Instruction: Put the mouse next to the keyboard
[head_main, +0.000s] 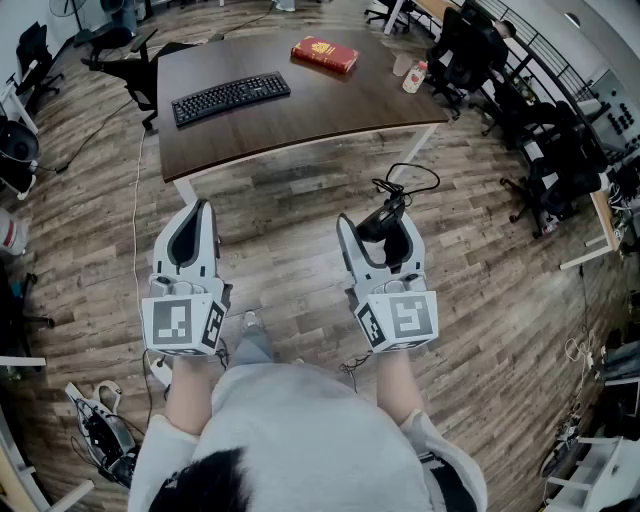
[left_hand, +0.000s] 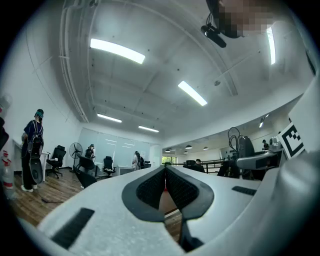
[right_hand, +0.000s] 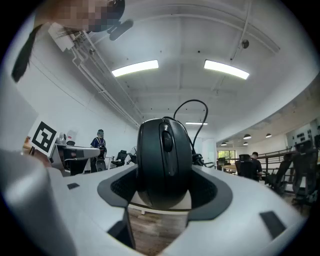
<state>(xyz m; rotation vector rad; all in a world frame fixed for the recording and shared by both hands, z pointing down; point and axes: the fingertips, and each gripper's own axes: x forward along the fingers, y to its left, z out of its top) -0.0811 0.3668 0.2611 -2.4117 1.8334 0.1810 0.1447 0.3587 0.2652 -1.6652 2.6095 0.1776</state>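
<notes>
Delivery is being awaited: black corded mouse (right_hand: 165, 160) is being clasped by right gripper (right_hand: 165, 192), seemingly far from black keyboard (head_main: 231, 97); left gripper (left_hand: 165, 175) closed, empty.

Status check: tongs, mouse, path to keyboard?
Left tongs shut, empty. Right tongs clamped on mouse. Keyboard on table ahead; no obstacle seen between.

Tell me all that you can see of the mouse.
The mouse is black, smooth plastic as it looks, with a scroll wheel between two buttons. Its thin black cable loops from its front end. It is clamped by its sides in the right claw, in the air over the wooden floor, short of the table.
</notes>
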